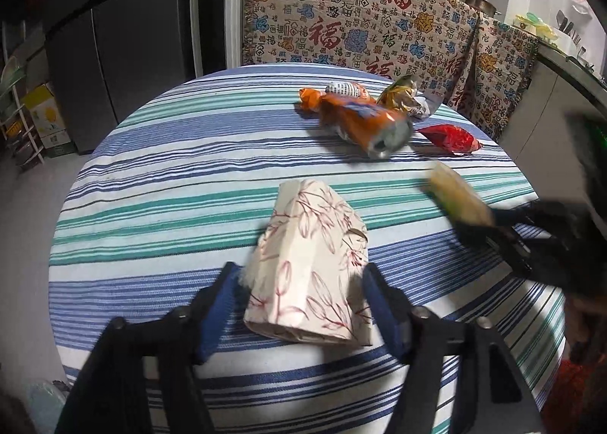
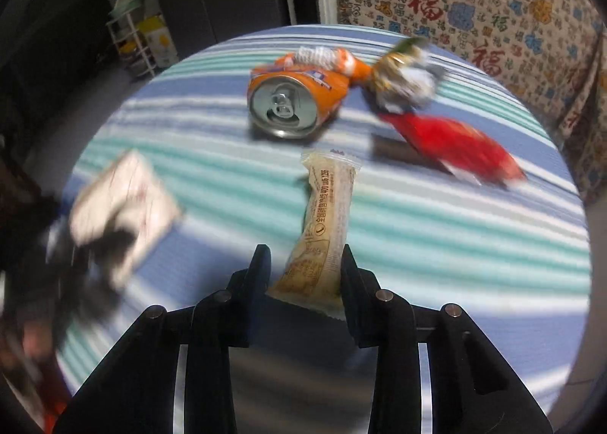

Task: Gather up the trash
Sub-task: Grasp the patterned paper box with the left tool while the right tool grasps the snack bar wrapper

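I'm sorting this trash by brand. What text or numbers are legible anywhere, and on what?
"福", repeated in red, blue and green: patterned blanket behind the table.
"全国销售热线 400", then digits I cannot read surely: beige snack wrapper between the right gripper's fingers.
Orange can: blue lettering, too blurred.
Orange-white wrapper: print too small.
Floral paper bag: no text, only a leaf pattern.

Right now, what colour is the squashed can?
Orange with a silver top, clearest in the right wrist view.

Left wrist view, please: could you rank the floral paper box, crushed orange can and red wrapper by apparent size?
1. Floral paper box, though it is nearest the camera.
2. Crushed orange can.
3. Red wrapper.
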Available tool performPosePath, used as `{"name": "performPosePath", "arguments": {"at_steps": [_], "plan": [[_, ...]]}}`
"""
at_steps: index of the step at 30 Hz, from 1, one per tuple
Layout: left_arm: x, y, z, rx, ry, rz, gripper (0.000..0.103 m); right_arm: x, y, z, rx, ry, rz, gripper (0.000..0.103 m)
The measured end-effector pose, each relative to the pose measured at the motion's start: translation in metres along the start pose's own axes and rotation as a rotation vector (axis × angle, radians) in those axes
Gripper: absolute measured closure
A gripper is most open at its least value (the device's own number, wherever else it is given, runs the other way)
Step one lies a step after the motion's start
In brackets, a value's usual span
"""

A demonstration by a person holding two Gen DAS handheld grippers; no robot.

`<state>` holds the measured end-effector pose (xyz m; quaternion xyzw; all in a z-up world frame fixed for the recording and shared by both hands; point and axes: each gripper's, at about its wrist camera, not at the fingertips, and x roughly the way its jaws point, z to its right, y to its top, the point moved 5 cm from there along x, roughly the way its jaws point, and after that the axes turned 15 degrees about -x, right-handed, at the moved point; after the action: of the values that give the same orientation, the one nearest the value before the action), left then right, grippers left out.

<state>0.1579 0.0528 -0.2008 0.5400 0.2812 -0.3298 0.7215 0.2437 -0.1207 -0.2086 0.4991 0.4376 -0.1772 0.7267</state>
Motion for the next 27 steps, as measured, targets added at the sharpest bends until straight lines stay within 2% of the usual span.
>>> {"name": "performPosePath", "arguments": {"at_steps": [2, 3, 4, 6, 7, 11, 16, 21, 26, 27], "plan": [[0.004, -0.003, 0.002, -0.003, 0.006, -0.013, 0.026, -0.014, -0.021, -0.001, -0.015, -0.022, 0.002, 0.064], [0.008, -0.006, 0.003, -0.004, 0.01, -0.033, 0.026, -0.019, -0.029, -0.002, -0.021, -0.038, 0.003, 0.059], [0.012, -0.008, 0.004, -0.002, 0.02, -0.043, 0.026, -0.023, -0.036, -0.004, -0.025, -0.054, 0.007, 0.04], [0.013, -0.012, 0.008, 0.045, 0.065, -0.027, 0.021, -0.026, -0.046, -0.004, -0.02, -0.067, 0.019, 0.027], [0.014, -0.014, 0.011, 0.069, 0.085, -0.014, 0.02, -0.024, -0.048, -0.004, -0.013, -0.069, 0.016, 0.027], [0.016, -0.013, 0.007, 0.052, 0.09, -0.02, 0.016, -0.016, -0.049, -0.002, -0.002, -0.106, 0.025, 0.021], [0.023, -0.008, 0.006, 0.047, 0.098, -0.03, 0.011, -0.004, -0.037, 0.007, 0.041, -0.138, 0.018, 0.004], [0.027, -0.003, 0.005, 0.042, 0.102, -0.034, 0.007, 0.008, -0.024, 0.015, 0.076, -0.158, 0.006, 0.0], [0.026, -0.001, 0.004, 0.05, 0.091, -0.048, 0.008, 0.012, -0.02, 0.019, 0.07, -0.154, 0.006, 0.001], [0.024, -0.001, 0.004, 0.049, 0.078, -0.056, 0.009, 0.011, -0.021, 0.018, 0.064, -0.142, 0.001, 0.004]]}}
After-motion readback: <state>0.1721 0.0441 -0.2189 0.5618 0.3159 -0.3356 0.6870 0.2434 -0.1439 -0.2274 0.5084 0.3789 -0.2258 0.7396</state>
